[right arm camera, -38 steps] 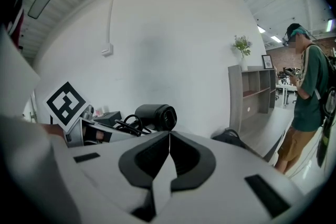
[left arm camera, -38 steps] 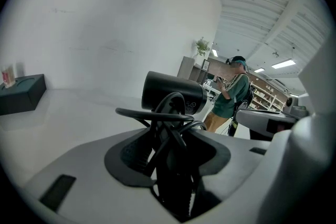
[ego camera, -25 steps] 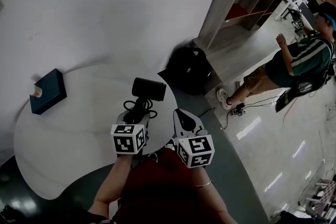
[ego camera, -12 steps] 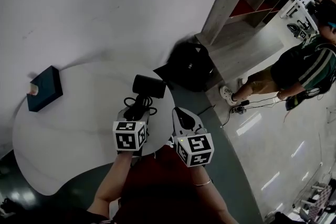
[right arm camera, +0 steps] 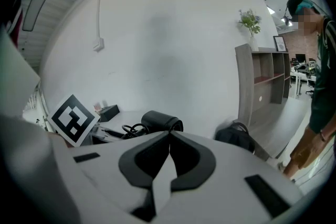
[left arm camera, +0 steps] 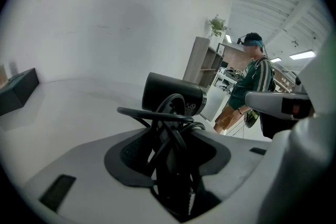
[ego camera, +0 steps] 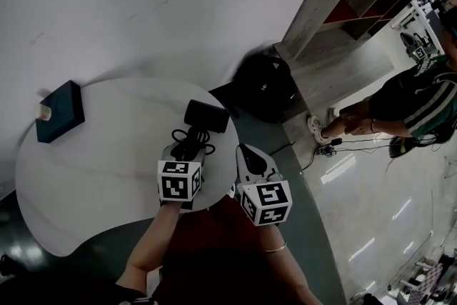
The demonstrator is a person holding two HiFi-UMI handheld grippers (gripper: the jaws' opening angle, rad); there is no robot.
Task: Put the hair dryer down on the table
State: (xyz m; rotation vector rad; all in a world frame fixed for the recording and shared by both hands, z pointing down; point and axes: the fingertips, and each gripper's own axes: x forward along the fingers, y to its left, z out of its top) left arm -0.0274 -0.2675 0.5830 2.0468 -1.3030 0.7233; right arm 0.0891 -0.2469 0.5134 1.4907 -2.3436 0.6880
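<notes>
Your left tongs (ego camera: 187,148) grasp the hair dryer (ego camera: 207,116) by its handle over the tabletop (ego camera: 100,161) near its edge, right tongs (ego camera: 248,153) closed empty; lower it well inside that edge, barrel flat, before you release.

Black hair dryer (ego camera: 206,116), white table (ego camera: 86,175), dark teal box (ego camera: 60,111), black bag (ego camera: 264,86), pale grey-wood shelf (ego camera: 314,11) with a red bay, left gripper (ego camera: 187,148) and right gripper (ego camera: 247,153) both white with black-and-white square markers, person (ego camera: 418,100) in dark green with pale stripes
</notes>
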